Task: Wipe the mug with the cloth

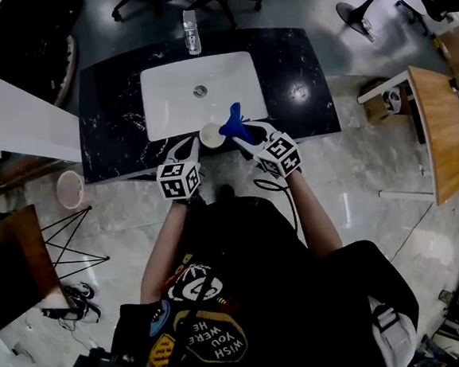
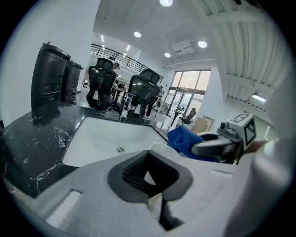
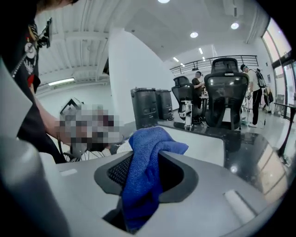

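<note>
A white mug (image 1: pixel 212 135) is held over the front edge of the white sink (image 1: pixel 166 96). My left gripper (image 1: pixel 194 144) comes at it from the left and is shut on it. In the left gripper view a white part of the mug (image 2: pixel 160 148) shows between and just beyond the dark pads (image 2: pixel 134 172). A blue cloth (image 1: pixel 233 121) sticks up from my right gripper (image 1: pixel 240 135), which is shut on it right beside the mug. In the right gripper view the cloth (image 3: pixel 145 159) fills the gap between the jaws and folds over forward.
The sink sits in a black marble counter (image 1: pixel 299 61) with a chrome tap (image 1: pixel 191 32) at the back. Two black bins (image 2: pixel 51 78) stand at the counter's left end. A wooden table (image 1: pixel 440 128) is at the right, a pink bin (image 1: pixel 70 189) on the floor at the left.
</note>
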{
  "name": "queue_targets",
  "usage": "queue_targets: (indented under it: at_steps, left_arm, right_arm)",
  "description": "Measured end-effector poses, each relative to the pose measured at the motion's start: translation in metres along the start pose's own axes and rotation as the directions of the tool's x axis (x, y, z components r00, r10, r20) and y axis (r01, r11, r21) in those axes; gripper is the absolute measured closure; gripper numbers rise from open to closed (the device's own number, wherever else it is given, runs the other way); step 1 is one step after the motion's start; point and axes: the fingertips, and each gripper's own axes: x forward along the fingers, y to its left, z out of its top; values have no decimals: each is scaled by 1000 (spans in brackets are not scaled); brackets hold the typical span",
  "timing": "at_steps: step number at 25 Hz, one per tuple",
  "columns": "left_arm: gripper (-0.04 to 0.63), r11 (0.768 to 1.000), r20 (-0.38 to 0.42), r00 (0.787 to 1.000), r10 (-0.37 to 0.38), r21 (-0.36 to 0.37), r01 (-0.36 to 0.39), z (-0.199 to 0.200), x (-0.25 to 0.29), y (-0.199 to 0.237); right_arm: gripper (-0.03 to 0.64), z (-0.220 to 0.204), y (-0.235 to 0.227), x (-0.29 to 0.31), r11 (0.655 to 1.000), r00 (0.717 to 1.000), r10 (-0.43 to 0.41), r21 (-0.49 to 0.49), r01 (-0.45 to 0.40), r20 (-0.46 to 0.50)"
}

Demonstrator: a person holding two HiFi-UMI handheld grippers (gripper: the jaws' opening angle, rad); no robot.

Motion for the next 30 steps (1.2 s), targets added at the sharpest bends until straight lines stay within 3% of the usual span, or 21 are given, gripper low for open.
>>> queue_targets:
  at_steps: [3, 7, 11, 13, 15, 18, 21, 27, 30]
  left_arm:
    - [592, 1000, -8, 1000, -13, -12, 12, -1, 5, -4]
    - [592, 1000, -14, 999, -29, -6, 29, 0, 9, -13]
    - [592, 999, -13, 999, -33, -3, 33, 2, 9, -16]
    - [592, 999, -13, 999, -37, -3, 37, 2, 8, -18]
    - [592, 999, -13, 999, -42, -2, 42, 2, 8, -20]
    - [592, 999, -11, 999, -46, -4, 46, 2, 8, -21]
    - [592, 999, -13, 999, -48, -11, 48, 1, 9, -23]
    - [592, 999, -17, 999, -46, -5, 46, 0, 9, -21]
    - [592, 998, -19, 998, -59, 1, 59, -1, 9, -25]
  right_arm:
    - [474, -18, 9, 16, 999, 995, 28, -42, -32, -100]
    - [475, -32, 43, 11, 994, 991, 95, -35, -99, -96]
    - [474, -45, 75, 3, 977, 977, 182, -94, -193, -108]
    - [474, -32, 67, -4, 984, 986, 163, -67, -165, -31]
    - [476, -12, 37, -9, 997, 996, 70, 9, -71, 61]
    - [476, -6, 1, -3, 999, 999, -36, 33, 34, 38]
    - [476, -25, 12, 4, 1000, 999, 17, -24, -18, -50]
    - [476, -50, 77, -3, 970, 975, 196, -126, -209, -107]
    - [477, -25, 46, -13, 994, 995, 100, -43, -100, 19]
